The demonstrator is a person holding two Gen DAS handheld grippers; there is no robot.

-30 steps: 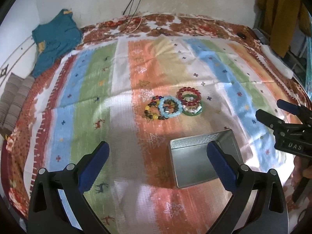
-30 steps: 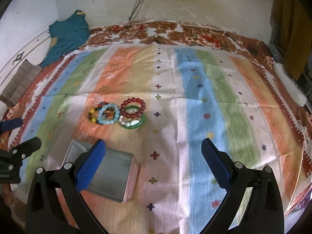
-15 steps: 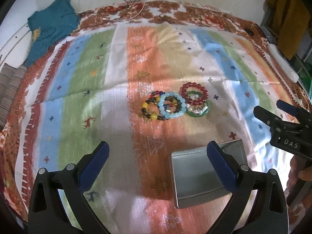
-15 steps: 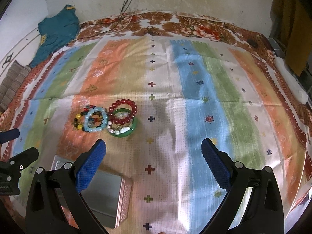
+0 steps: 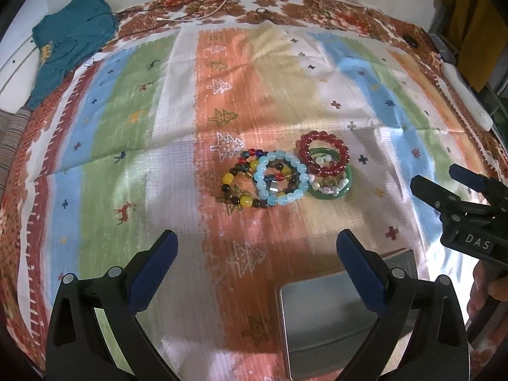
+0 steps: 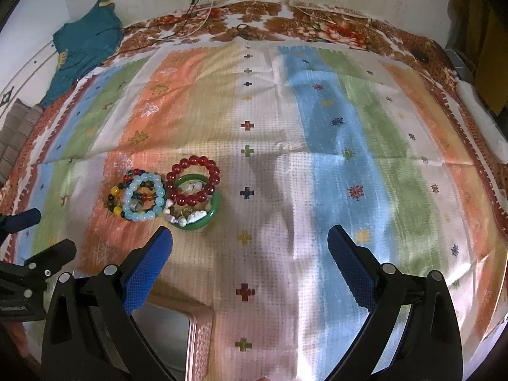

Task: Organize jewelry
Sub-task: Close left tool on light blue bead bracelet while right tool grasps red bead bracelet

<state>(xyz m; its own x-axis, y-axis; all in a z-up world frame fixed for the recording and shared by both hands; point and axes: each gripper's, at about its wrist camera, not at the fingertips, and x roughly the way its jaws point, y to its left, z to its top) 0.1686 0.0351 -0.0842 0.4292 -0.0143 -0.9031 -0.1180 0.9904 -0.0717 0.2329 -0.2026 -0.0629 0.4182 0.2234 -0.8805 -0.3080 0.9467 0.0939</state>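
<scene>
A pile of bracelets lies on the striped cloth: a red bead bracelet (image 5: 324, 156) (image 6: 193, 180), a green bangle (image 5: 331, 184) (image 6: 198, 209) with pale pearl-like pieces in it, a light blue bead bracelet (image 5: 282, 181) (image 6: 143, 201) and a multicoloured bead bracelet (image 5: 236, 184) (image 6: 119, 195). An open metal tin (image 5: 320, 317) (image 6: 165, 336) sits nearer to me. My left gripper (image 5: 257, 270) is open and empty, short of the pile. My right gripper (image 6: 249, 270) is open and empty, right of the pile; it also shows in the left wrist view (image 5: 451, 184).
The striped cloth (image 6: 317, 158) covers a bed with a brown floral sheet. A teal garment (image 5: 70, 38) lies at the far left. A white bolster (image 6: 479, 117) and cables (image 6: 197, 9) are at the far edge by the wall.
Both grippers have moved forward toward the bracelets, which appear larger and nearer. The tin has slid toward the bottom of both views. Both jaws have stayed open.
</scene>
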